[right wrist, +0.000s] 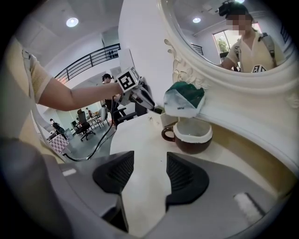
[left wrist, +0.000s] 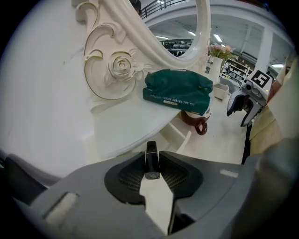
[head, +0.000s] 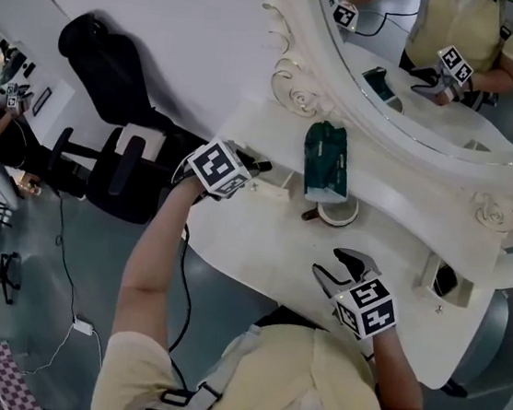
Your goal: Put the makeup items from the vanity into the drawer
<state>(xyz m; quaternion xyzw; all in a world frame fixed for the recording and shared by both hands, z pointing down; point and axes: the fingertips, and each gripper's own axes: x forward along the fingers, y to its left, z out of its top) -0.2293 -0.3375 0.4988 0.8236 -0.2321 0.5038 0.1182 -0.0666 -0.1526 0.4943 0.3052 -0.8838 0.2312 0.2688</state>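
Note:
A small black lipstick tube point(left wrist: 151, 158) stands upright between the pads of my left gripper point(left wrist: 152, 164), which is shut on it. In the head view the left gripper point(head: 257, 166) hovers at the vanity's left end, just above a small open drawer point(head: 275, 189). My right gripper point(head: 339, 262) is open and empty over the white vanity top point(head: 262, 237), its jaws point(right wrist: 149, 172) apart with bare table between them. A dark green pouch point(head: 325, 160) leans on a brown cup point(head: 335, 211) by the mirror.
The ornate white mirror frame point(head: 299, 89) rises behind the tabletop. A second small drawer point(head: 442, 280) stands open at the right. A black office chair point(head: 112, 168) stands left of the vanity, and a cable point(head: 66, 278) trails on the floor.

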